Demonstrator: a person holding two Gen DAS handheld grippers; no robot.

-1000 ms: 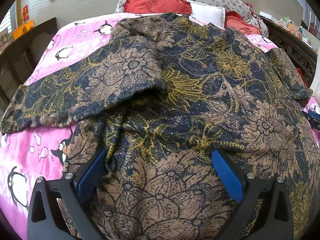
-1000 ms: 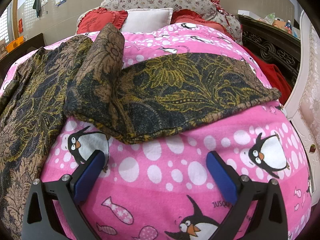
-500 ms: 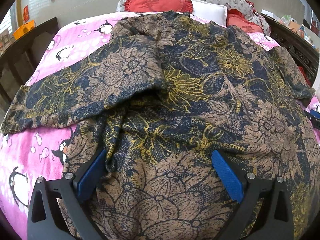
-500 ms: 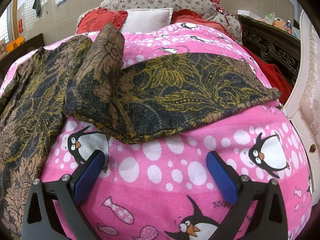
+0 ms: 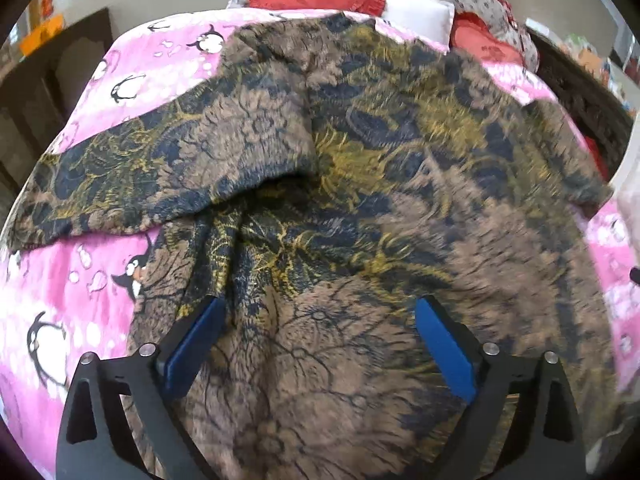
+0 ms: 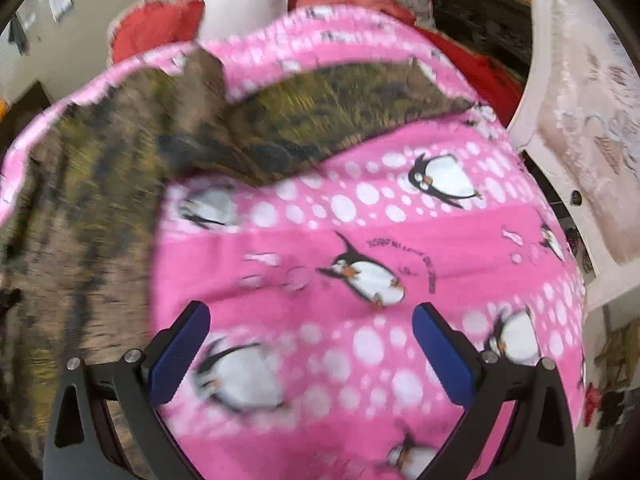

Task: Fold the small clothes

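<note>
The garment (image 5: 360,184), a dark floral-patterned top, lies spread over the pink penguin blanket (image 6: 400,248) on the bed; its body fills the field ahead of and beneath the left gripper (image 5: 316,344), with one sleeve (image 5: 160,184) lying out to the left of the jaws and a fold of it turned back over the chest; from the right wrist view the other sleeve (image 6: 340,120) lies across the blanket well ahead of the right gripper (image 6: 312,344), the body of the garment off to the left of those jaws.

Handling, as a judgement: the cloth looks soft, limp and fairly thick; it bunches into ridges just ahead of the left finger, so it should drape and slump rather than hold a crease; not fragile, unlikely to slip from rubbery pads. The sound places to take hold appear to be the hem edge near the left jaws and the cuff end of the far sleeve.

Left gripper: pitched steeply down over the lower body of the garment; jaws wide, having just been closing slightly; cloth lies between the blue pads but is not pinched.

Right gripper: likewise pitched steeply down, over bare blanket; jaws wide, holding nothing; the view is blurred.
</note>
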